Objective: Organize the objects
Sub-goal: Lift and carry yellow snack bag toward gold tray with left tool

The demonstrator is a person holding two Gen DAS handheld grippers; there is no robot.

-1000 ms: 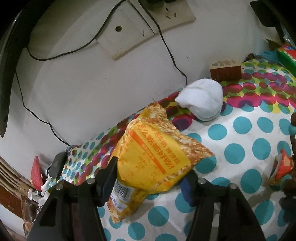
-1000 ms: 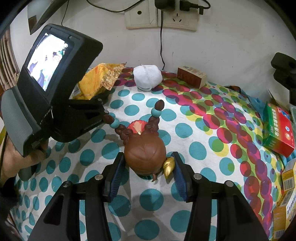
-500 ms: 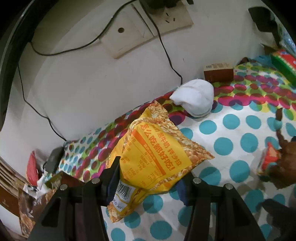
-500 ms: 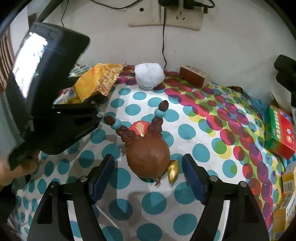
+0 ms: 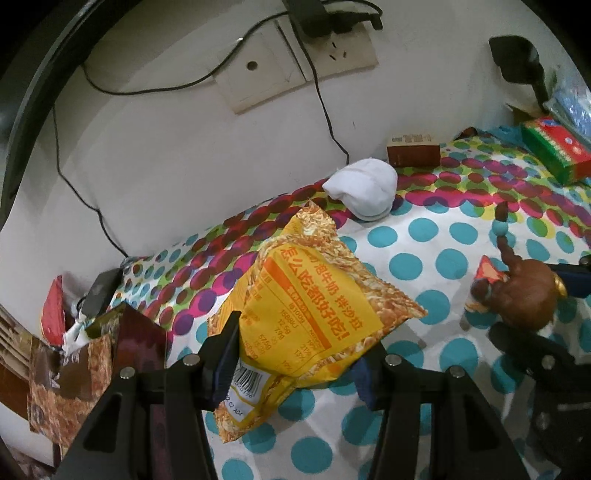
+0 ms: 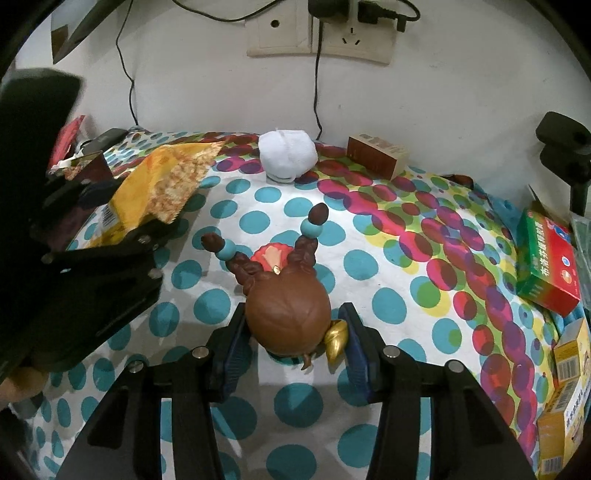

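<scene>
My left gripper [image 5: 299, 354] is shut on a yellow snack bag [image 5: 314, 306] and holds it over the left part of the dotted tablecloth [image 5: 424, 229]. The bag also shows in the right wrist view [image 6: 162, 188]. My right gripper [image 6: 291, 339] is shut on a brown-haired toy figurine [image 6: 288, 314] with two braids and a gold ornament; it stands on the cloth. The figurine also shows at the right in the left wrist view [image 5: 517, 291].
A white rolled sock [image 6: 288, 155] and a brown box [image 6: 376, 155] lie by the wall. A red-green box [image 6: 546, 266] and yellow boxes [image 6: 565, 398] sit at the right edge. Cables hang from wall sockets [image 6: 351, 33]. Dark packets [image 5: 92, 354] lie at the left edge.
My right gripper opened wide half a second ago and has closed again on the figurine. My left gripper, with the bag, has drawn back and left.
</scene>
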